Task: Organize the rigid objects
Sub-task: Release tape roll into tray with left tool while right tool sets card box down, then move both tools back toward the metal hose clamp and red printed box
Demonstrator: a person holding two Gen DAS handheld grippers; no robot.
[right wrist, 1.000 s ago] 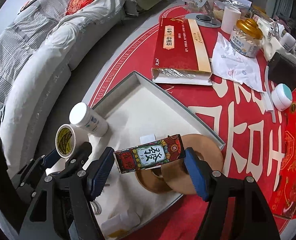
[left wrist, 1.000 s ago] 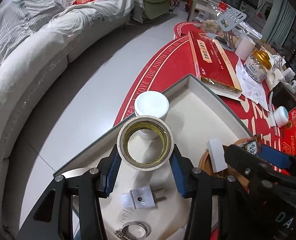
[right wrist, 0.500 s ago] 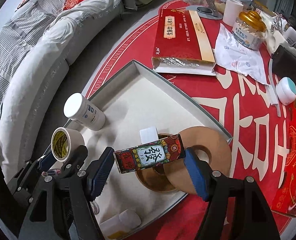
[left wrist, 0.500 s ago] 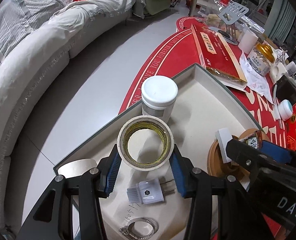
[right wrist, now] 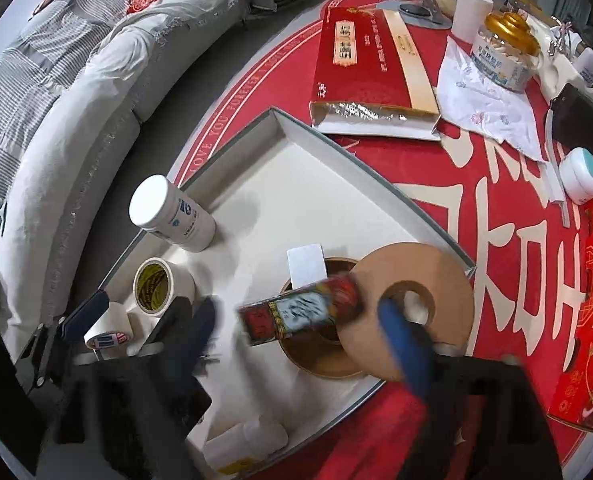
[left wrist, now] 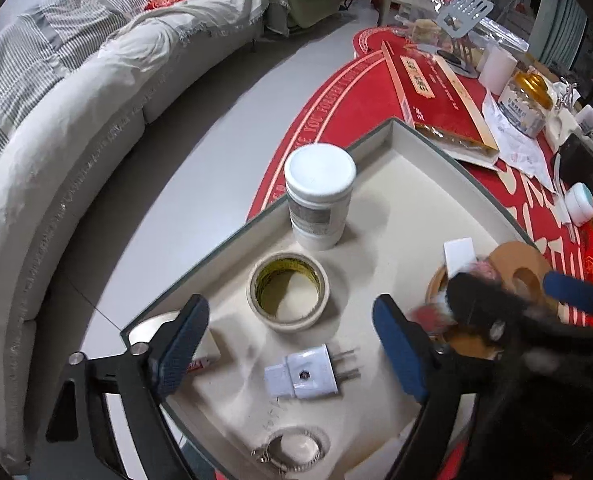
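In the left wrist view, the left tool (left wrist: 286, 344) points down into a shallow white tray (left wrist: 392, 130) on the red bench (left wrist: 336, 112). Its jaws are opening, and the tape roll (left wrist: 288, 292) lies flat on the tray floor between the blue pads (left wrist: 184, 344) with a clear gap on each side, so the roll is released. At 12 o'clock from the roll, just beside it, stands a white bottle (left wrist: 319, 200). At 6 o'clock lies a white plug (left wrist: 304, 376), and lower still a metal clamp ring (left wrist: 292, 448). At 3 o'clock the right tool shows as a dark blur over a brown disc (left wrist: 516, 260)

In the right wrist view, the right tool (right wrist: 296, 340) also has its jaws opening. A small red card box (right wrist: 300, 314) sits between the pads, blurred; neither pad seems to press on it, so it looks let go, resting over a brown ring (right wrist: 324, 364) that lies partly under the large brown disc (right wrist: 436, 272). A white card (right wrist: 306, 266) stands at 12 o'clock from the box. The tape roll (right wrist: 154, 292) and bottle (right wrist: 168, 212) sit at 9 to 10 o'clock, the left tool (right wrist: 136, 312) around the roll

The step in hand appears to be setting down: both things are inside the tray. The next move likely calls for lifting each tool straight up, clear of roll and box without nudging them, then reaching for something on the bench outside the tray
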